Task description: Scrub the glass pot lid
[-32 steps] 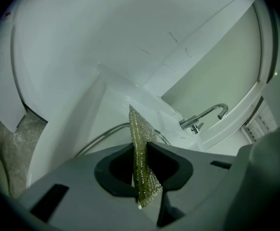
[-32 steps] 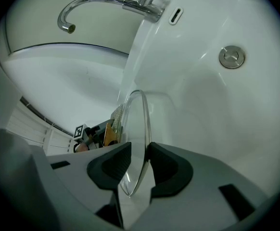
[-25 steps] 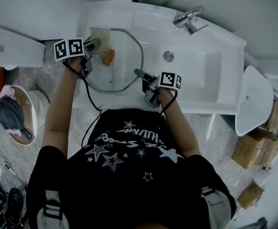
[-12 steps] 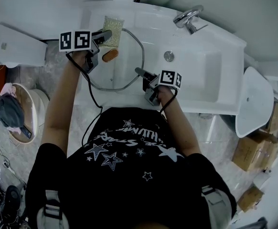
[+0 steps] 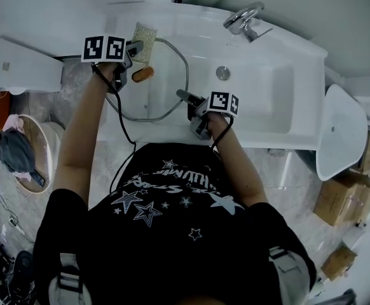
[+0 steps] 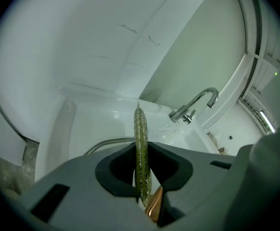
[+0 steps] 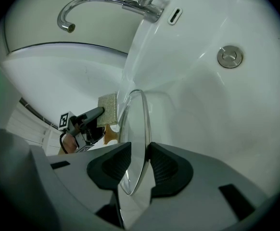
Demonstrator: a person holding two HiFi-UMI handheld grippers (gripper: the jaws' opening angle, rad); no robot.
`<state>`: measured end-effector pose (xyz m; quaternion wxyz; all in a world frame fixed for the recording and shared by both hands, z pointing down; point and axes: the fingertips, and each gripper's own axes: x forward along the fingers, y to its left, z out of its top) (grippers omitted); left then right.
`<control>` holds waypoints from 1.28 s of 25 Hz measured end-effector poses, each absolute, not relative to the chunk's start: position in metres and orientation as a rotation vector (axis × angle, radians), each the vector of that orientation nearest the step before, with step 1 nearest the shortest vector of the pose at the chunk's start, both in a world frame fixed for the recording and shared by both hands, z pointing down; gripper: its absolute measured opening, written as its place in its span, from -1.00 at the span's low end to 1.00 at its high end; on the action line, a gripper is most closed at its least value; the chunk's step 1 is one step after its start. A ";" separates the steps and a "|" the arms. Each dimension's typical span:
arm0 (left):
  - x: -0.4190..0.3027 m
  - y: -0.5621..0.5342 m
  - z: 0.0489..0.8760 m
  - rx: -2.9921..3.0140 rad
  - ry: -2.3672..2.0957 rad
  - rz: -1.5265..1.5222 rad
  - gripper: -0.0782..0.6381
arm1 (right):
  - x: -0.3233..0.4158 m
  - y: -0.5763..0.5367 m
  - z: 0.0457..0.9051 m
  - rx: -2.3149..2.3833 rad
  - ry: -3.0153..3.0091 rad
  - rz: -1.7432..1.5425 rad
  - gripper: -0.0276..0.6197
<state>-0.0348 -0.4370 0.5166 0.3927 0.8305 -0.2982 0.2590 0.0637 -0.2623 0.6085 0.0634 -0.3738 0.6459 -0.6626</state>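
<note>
We take the white sink (image 5: 280, 138) as our mark. Over its flat left wing, toward the back edge, we hold the left gripper (image 5: 136, 48). Its fingers are pressed onto a greenish-yellow scrub pad (image 5: 145, 33). In the left gripper view the pad stands edge-on between them, clamped on both faces and sticking out past the tips. The pad sits at the far rim of the glass pot lid (image 5: 166, 88), and we cannot tell whether it touches the glass.

The lid covers most of the sink's left wing, just left of the basin, with its metal rim showing as a ring. Its copper-coloured knob (image 5: 142, 74) lies just below the left gripper, in the half of the lid toward the sink's back edge.

At the lid's right edge, where the wing meets the basin, we hold the right gripper (image 5: 184, 96). Its fingers pinch the lid's rim. In the right gripper view the glass runs edge-on between the two pads, which bear on it from either side.

Further right, the round drain (image 5: 222, 72) sits in the basin. The chrome faucet (image 5: 241, 20) stands at the sink's back edge.
</note>
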 end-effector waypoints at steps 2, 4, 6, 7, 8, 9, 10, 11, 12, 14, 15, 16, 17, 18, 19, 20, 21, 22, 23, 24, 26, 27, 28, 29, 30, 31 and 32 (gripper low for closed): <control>-0.037 -0.439 0.522 2.072 -0.763 0.674 -0.59 | 0.064 -0.262 0.608 -1.128 1.949 -2.006 -0.54; -0.040 -0.442 0.523 2.049 -0.769 0.679 -0.59 | 0.063 -0.262 0.608 -1.124 1.951 -2.010 -0.54; -0.044 -0.444 0.523 2.037 -0.778 0.697 -0.59 | 0.064 -0.262 0.609 -1.119 1.953 -2.013 -0.54; -0.047 -0.445 0.524 2.029 -0.783 0.708 -0.59 | 0.064 -0.261 0.609 -1.117 1.953 -2.014 -0.54; -0.049 -0.445 0.526 2.017 -0.785 0.717 -0.58 | 0.064 -0.261 0.609 -1.115 1.952 -2.015 -0.54; -0.050 -0.445 0.529 2.001 -0.785 0.723 -0.58 | 0.064 -0.260 0.609 -1.114 1.950 -2.016 -0.54; -0.051 -0.445 0.532 1.982 -0.783 0.723 -0.59 | 0.064 -0.260 0.609 -1.113 1.948 -2.018 -0.54; -0.051 -0.444 0.536 1.962 -0.780 0.718 -0.59 | 0.064 -0.260 0.609 -1.112 1.948 -2.020 -0.54; -0.051 -0.443 0.540 1.943 -0.777 0.712 -0.58 | 0.064 -0.260 0.609 -1.110 1.948 -2.022 -0.54; -0.049 -0.442 0.546 1.918 -0.771 0.708 -0.58 | 0.064 -0.261 0.610 -1.107 1.952 -2.027 -0.54; -0.047 -0.441 0.548 1.912 -0.768 0.710 -0.58 | 0.064 -0.261 0.610 -1.105 1.954 -2.029 -0.54; -0.045 -0.440 0.549 1.908 -0.763 0.716 -0.58 | 0.064 -0.260 0.610 -1.102 1.954 -2.031 -0.54; -0.042 -0.438 0.550 1.907 -0.759 0.724 -0.59 | 0.064 -0.260 0.610 -1.099 1.953 -2.032 -0.54; -0.039 -0.436 0.551 1.907 -0.755 0.735 -0.59 | 0.064 -0.259 0.610 -1.096 1.952 -2.034 -0.54; -0.036 -0.434 0.551 1.909 -0.751 0.749 -0.58 | 0.064 -0.258 0.610 -1.092 1.950 -2.037 -0.54; -0.032 -0.432 0.551 1.914 -0.744 0.765 -0.58 | 0.064 -0.258 0.610 -1.089 1.948 -2.040 -0.54; -0.028 -0.431 0.552 1.920 -0.738 0.784 -0.59 | 0.064 -0.258 0.610 -1.087 1.947 -2.043 -0.54; -0.023 -0.429 0.552 1.928 -0.731 0.806 -0.59 | 0.064 -0.258 0.610 -1.085 1.945 -2.046 -0.55; -0.019 -0.428 0.552 1.938 -0.724 0.827 -0.59 | 0.064 -0.258 0.610 -1.083 1.943 -2.048 -0.55; -0.014 -0.427 0.551 1.949 -0.716 0.849 -0.58 | 0.064 -0.258 0.610 -1.079 1.940 -2.050 -0.55; -0.004 -0.423 0.551 1.970 -0.685 0.890 -0.58 | 0.064 -0.259 0.610 -1.069 1.938 -2.049 -0.55; 0.001 -0.419 0.551 1.980 -0.659 0.911 -0.59 | 0.064 -0.259 0.610 -1.063 1.938 -2.047 -0.55; 0.006 -0.414 0.551 1.988 -0.626 0.933 -0.58 | 0.064 -0.259 0.610 -1.058 1.938 -2.046 -0.55; 0.011 -0.408 0.551 1.993 -0.592 0.955 -0.58 | 0.064 -0.258 0.610 -1.051 1.938 -2.046 -0.55; 0.014 -0.403 0.551 1.996 -0.561 0.975 -0.58 | 0.064 -0.258 0.610 -1.044 1.939 -2.047 -0.56; 0.017 -0.397 0.551 1.997 -0.533 0.993 -0.58 | 0.063 -0.257 0.610 -1.035 1.940 -2.050 -0.56; 0.020 -0.392 0.551 1.996 -0.506 1.011 -0.59 | 0.063 -0.257 0.610 -1.026 1.941 -2.052 -0.56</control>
